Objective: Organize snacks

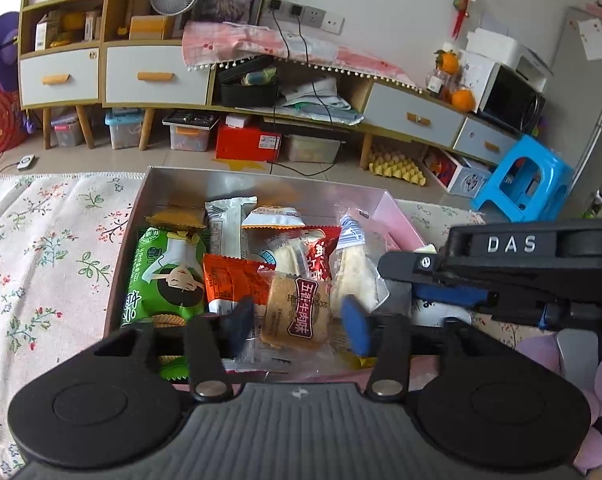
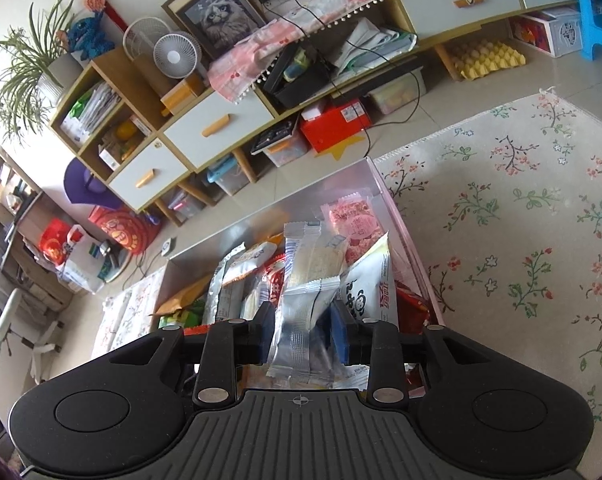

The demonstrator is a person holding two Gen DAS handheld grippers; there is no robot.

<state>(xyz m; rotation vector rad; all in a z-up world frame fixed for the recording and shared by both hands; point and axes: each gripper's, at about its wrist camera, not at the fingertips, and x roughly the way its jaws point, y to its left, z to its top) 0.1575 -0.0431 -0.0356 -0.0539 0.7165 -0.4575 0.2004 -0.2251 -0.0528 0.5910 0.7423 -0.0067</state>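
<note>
Sorting snacks in box (image 1: 157, 184).
Right hand-held gripper (image 2: 303, 330) clamps silver wafer packet (image 2: 301, 320); left hand-held gripper (image 1: 301, 320) gapes, empty, above beef biscuit (image 1: 291, 312).

Right gripper (image 2: 303, 336): both blue-padded fingers clamp a silvery-white crimped snack wrapper (image 2: 301, 320), which stands upright between them. Beneath lies a shallow silver-lined cardboard box with pink outer walls (image 2: 405, 232), filled with mixed snack packets. A round pink cracker in clear film (image 2: 351, 220) leans at the far end. A white panda-print bag (image 2: 371, 284) sits just beside the held wrapper. The box rests on a cream floral cloth (image 2: 521, 220).
</note>
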